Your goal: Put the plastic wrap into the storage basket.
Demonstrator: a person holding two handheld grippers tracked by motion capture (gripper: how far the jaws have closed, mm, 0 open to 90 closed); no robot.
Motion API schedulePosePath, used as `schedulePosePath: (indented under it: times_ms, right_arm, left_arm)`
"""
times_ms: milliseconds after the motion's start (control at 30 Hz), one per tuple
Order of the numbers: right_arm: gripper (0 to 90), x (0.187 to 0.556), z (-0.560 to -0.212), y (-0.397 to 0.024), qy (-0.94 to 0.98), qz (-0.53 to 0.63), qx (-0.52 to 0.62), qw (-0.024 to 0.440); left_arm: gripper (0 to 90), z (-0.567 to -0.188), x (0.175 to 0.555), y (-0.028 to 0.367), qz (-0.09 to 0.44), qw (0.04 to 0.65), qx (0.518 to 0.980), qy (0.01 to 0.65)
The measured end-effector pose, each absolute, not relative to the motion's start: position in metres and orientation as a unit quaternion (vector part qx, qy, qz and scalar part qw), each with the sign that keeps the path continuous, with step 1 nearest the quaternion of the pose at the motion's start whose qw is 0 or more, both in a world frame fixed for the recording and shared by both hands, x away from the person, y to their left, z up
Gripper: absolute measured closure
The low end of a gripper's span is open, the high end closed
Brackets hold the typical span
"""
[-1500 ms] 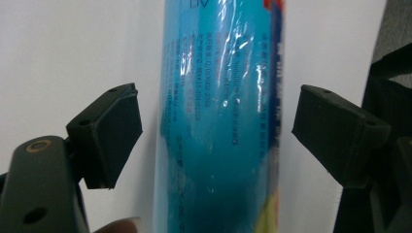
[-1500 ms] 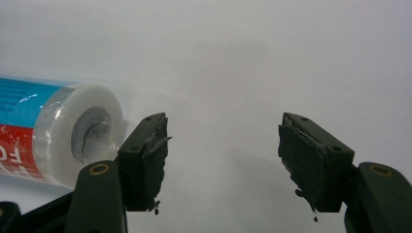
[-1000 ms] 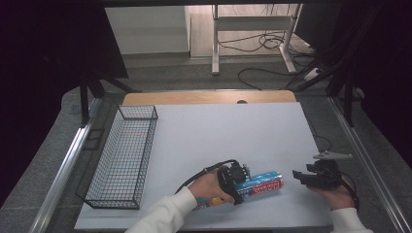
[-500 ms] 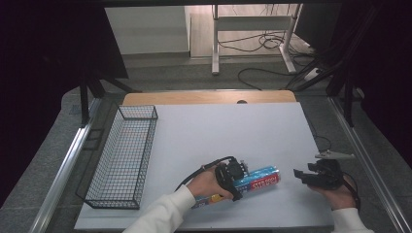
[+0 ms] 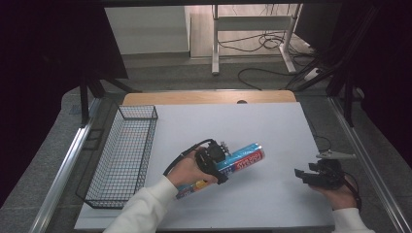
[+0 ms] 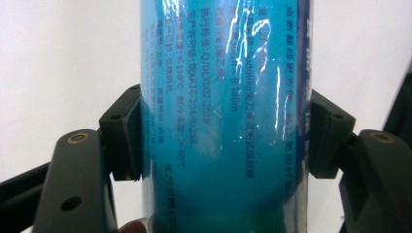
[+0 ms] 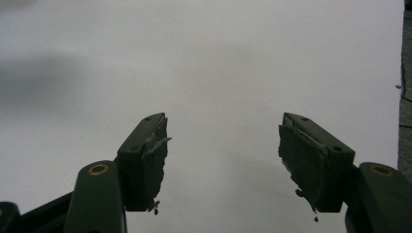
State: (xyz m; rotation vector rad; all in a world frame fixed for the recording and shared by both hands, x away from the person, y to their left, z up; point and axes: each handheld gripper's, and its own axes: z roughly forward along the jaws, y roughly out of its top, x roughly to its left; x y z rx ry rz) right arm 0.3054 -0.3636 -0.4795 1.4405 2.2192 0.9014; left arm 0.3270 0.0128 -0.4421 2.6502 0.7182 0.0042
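White counter is seen beneath a blue can, judged rigid, light and slippery in its glossy wrap, which is clamped mid-body by the left tongs and lifted, while the right tongs are held open and empty, well apart.

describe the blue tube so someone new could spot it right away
On the white table, right of the wire basket, find the left tongs. They are shut on a blue tube with a red label. Nothing else there is brightly coloured.

Bright white table, dark surroundings, glare on blue can.
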Motion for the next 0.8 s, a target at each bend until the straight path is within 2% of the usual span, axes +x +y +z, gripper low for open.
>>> schedulePosePath:
  times_ms: [400, 800]
  right_arm:
    - [34.8, 0.304, -0.475, -0.361, 0.783, 0.337, 0.494, 0.173]
    - [34.3, 0.306, -0.475, -0.357, 0.787, 0.335, 0.487, 0.178]
  left_arm:
    - [31.7, -0.412, 0.332, 0.065, 0.028, 0.227, 0.921, 0.317]
    - [31.7, -0.397, 0.333, 0.098, 0.048, 0.241, 0.902, 0.354]
